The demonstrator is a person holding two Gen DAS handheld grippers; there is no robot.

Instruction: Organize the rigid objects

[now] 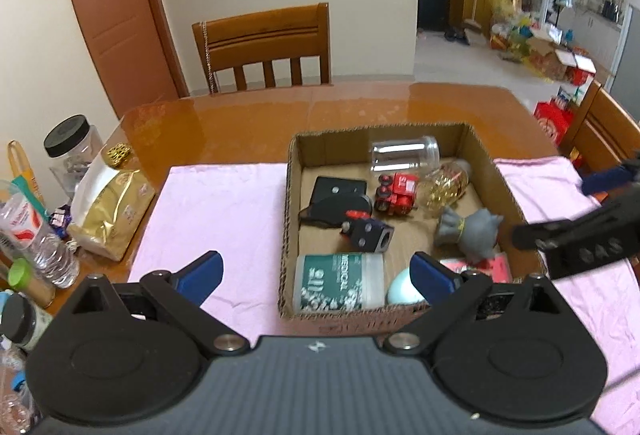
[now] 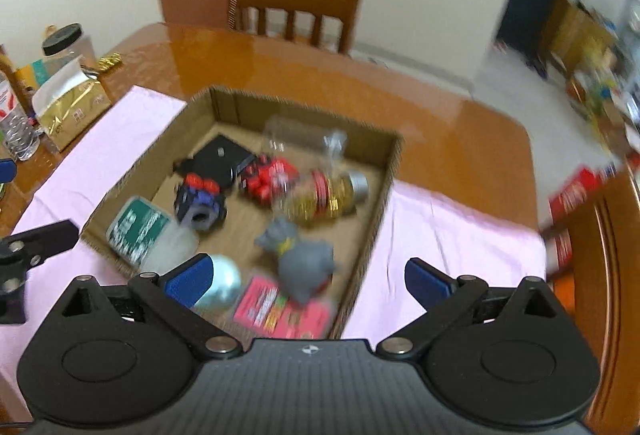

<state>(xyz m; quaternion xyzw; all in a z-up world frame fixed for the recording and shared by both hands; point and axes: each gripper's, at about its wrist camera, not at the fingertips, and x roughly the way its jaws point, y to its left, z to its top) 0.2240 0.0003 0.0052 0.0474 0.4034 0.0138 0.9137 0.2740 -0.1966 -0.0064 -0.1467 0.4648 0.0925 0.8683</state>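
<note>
A shallow cardboard box [image 1: 486, 159] [image 2: 390, 159] stands on a pink cloth [image 1: 216, 203] [image 2: 440, 235]. In it lie a clear jar [image 1: 404, 155], a red toy truck [image 1: 398, 193] [image 2: 268, 175], a jar of gold beads [image 1: 446, 187] [image 2: 328, 197], a grey figurine [image 1: 468, 229] [image 2: 300, 263], a black case [image 1: 338, 195], a dark blue toy [image 1: 370, 235] [image 2: 200, 207], a green-labelled container [image 1: 336, 281] [image 2: 140, 231], a pale blue ball [image 1: 402, 291] [image 2: 224, 283] and a pink packet [image 2: 276, 309]. My left gripper [image 1: 316, 271] is open and empty above the box's near edge. My right gripper [image 2: 308, 279] is open and empty over the box's near right corner, and shows at the right of the left wrist view [image 1: 580, 231].
The wooden table [image 1: 280, 115] holds a gold bag [image 1: 108, 211], a black-lidded jar [image 1: 74, 147] and water bottles [image 1: 36, 235] at the left edge. A wooden chair [image 1: 264, 47] stands behind the table, another chair [image 1: 600, 131] at the right.
</note>
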